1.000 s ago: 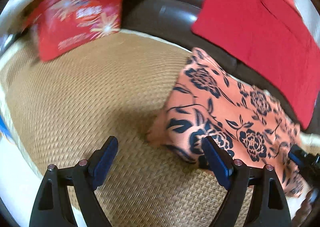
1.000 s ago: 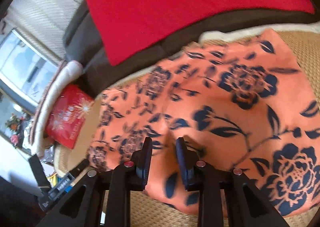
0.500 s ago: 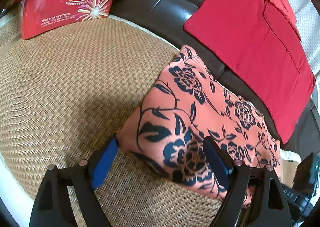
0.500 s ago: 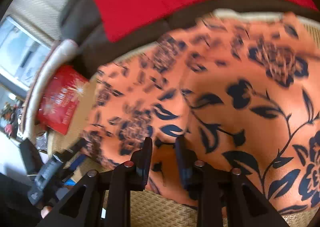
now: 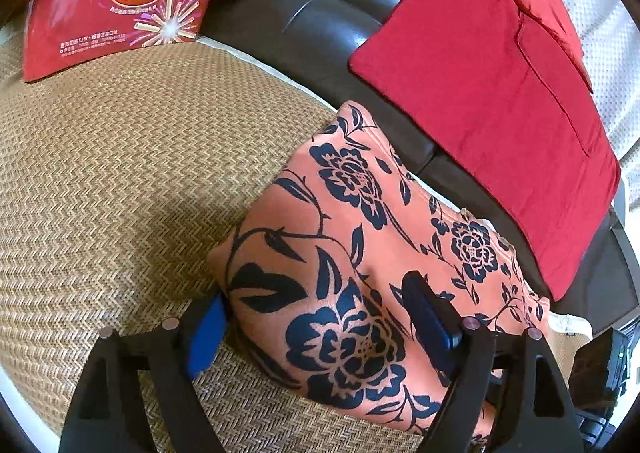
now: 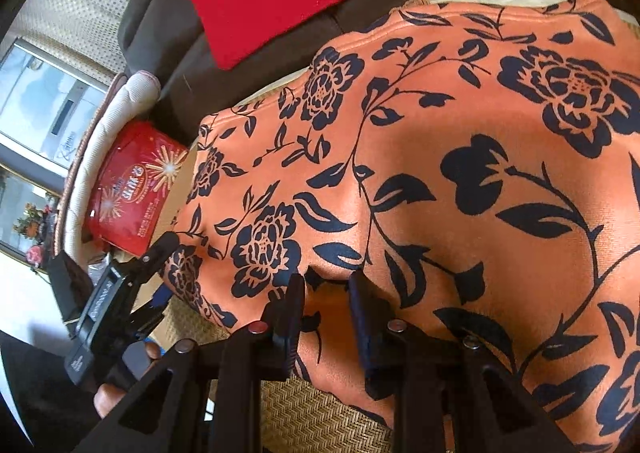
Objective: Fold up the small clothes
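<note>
An orange garment (image 5: 360, 253) printed with dark blue flowers lies on a woven straw mat (image 5: 120, 193) covering a sofa seat, its far edge running up to the dark leather backrest (image 5: 320, 25). The left claw (image 5: 316, 329) straddles the garment's near corner, its jaws having just been narrowing: the blue pad on one finger sits at the cloth's outer edge beside the mat, the other finger rests on top of the printed fabric, and whether the pads already press the cloth cannot be told. The right claw (image 6: 326, 309) is clenched on a raised pinch of the same garment (image 6: 440, 173) at its near hem, the fabric bunched between the two narrow-set fingers. In the right wrist view the left claw (image 6: 160, 273) appears at the garment's left corner, with a person's fingertips (image 6: 152, 351) on its handle. A folded red cloth (image 5: 500, 101) is draped over the backrest, just beyond the garment. A red box of egg rolls (image 5: 120, 1) stands on the mat well apart from the garment, leaning at the sofa's cream-padded arm (image 6: 120, 109)
</note>
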